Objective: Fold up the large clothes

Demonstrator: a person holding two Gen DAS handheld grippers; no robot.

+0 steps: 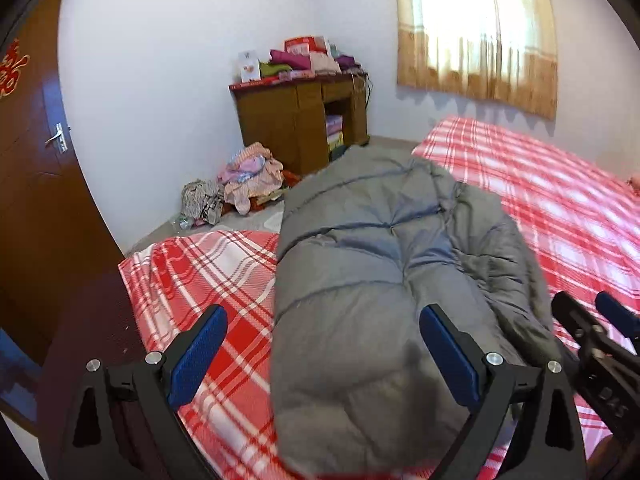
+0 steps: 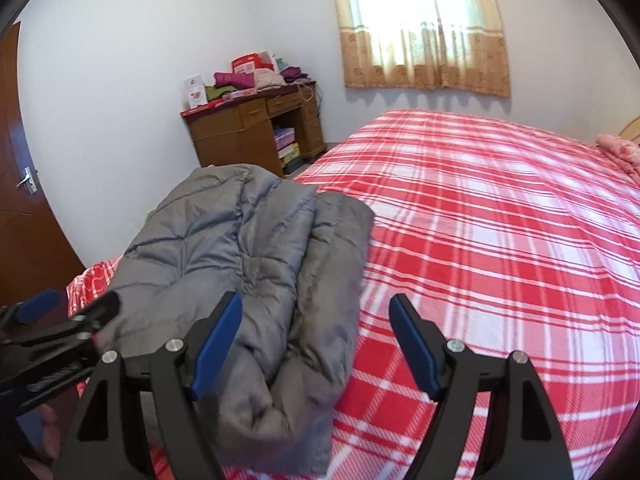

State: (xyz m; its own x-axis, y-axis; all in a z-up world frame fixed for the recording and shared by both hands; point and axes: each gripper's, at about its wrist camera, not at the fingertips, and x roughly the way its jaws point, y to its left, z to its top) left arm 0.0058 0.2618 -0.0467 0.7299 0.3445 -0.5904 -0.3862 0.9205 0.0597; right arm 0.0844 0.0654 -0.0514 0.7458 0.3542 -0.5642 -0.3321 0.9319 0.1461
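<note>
A grey quilted puffer coat [image 1: 372, 264] lies folded lengthwise on a bed with a red and white plaid sheet [image 1: 192, 280]. My left gripper [image 1: 322, 320] is open above the coat's near end, with its blue pads on either side of it. In the right wrist view the coat [image 2: 248, 264] lies to the left on the plaid sheet [image 2: 500, 240]. My right gripper [image 2: 316, 316] is open and empty over the coat's right edge. The right gripper also shows at the right edge of the left wrist view [image 1: 596, 320], and the left gripper at the left edge of the right wrist view [image 2: 72, 312].
A wooden desk [image 1: 300, 120] with folded clothes on top stands in the far corner. A pile of clothes [image 1: 248, 176] lies on the floor beside it. A brown door [image 1: 36, 184] is at the left. A curtained window [image 2: 424, 28] is behind the bed. A pink item [image 2: 620, 152] lies at the far right.
</note>
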